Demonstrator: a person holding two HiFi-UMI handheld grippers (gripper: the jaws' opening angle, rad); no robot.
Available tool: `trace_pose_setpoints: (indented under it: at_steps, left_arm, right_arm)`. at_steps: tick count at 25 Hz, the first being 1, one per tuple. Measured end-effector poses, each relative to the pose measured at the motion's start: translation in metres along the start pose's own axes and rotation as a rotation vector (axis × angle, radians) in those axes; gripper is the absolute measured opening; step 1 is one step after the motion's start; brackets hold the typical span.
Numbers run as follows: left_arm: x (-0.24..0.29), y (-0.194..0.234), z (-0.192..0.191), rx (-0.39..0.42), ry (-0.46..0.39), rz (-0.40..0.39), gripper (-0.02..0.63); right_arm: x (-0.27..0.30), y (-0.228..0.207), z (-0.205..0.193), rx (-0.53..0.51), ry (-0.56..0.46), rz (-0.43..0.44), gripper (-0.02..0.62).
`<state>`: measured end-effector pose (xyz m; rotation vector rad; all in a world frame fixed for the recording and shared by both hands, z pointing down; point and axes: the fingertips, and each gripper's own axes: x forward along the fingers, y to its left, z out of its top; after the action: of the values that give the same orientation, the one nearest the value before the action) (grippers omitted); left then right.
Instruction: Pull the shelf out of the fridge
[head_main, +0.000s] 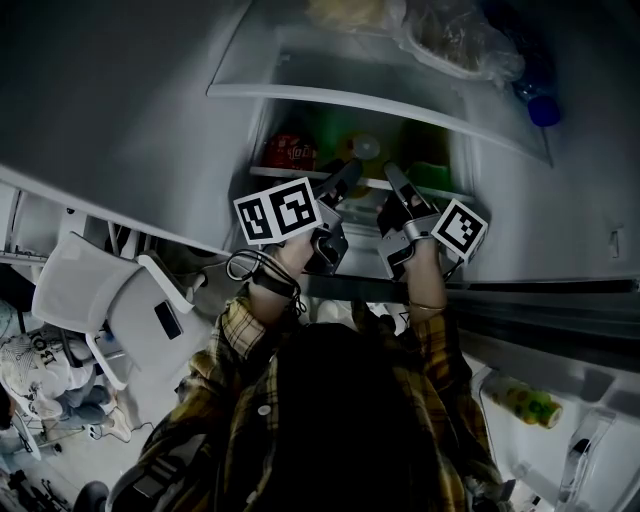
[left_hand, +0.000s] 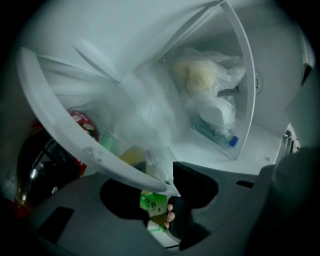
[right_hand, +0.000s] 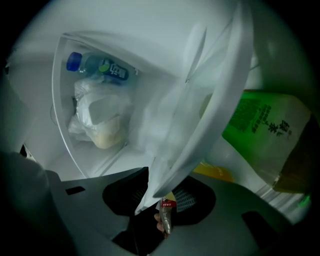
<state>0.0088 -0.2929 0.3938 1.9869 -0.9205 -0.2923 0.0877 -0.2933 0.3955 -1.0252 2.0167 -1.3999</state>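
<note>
The left tool (head_main: 348, 175) and right tool (head_main: 395, 180) are each clamped side by side on the front rim of the white-edged clear fridge shelf (left_hand: 75, 137), which sits inside the fridge. Behind the rim stand a red can (left_hand: 80, 120) and a green carton (right_hand: 260, 125). Farther off lie clear plastic bags (left_hand: 210, 85).

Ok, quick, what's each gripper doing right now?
Left gripper: closed on the front edge of the shelf.
Right gripper: closed on the same shelf edge.
</note>
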Motion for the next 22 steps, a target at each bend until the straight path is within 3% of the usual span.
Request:
trace_pose_setpoints:
  at_steps: [6, 10, 22]
  left_arm:
    - [0.0030, 0.0052, 0.0022, 0.001, -0.003, 0.019, 0.170]
    - [0.0029, 0.0068, 0.0031, -0.028, -0.018, 0.009, 0.108]
    - [0.0012, 0.0064, 0.0047, -0.042, -0.028, -0.001, 0.089]
  right_arm:
    - [0.0037, -0.0017, 0.0011, -0.003, -0.002, -0.017, 0.145]
    - [0.0018, -0.0039, 0.0015, 0.028, -0.027, -0.044, 0.068]
    - [0.0021, -0.0008, 0.0013, 0.057, -0.059, -0.018, 0.052]
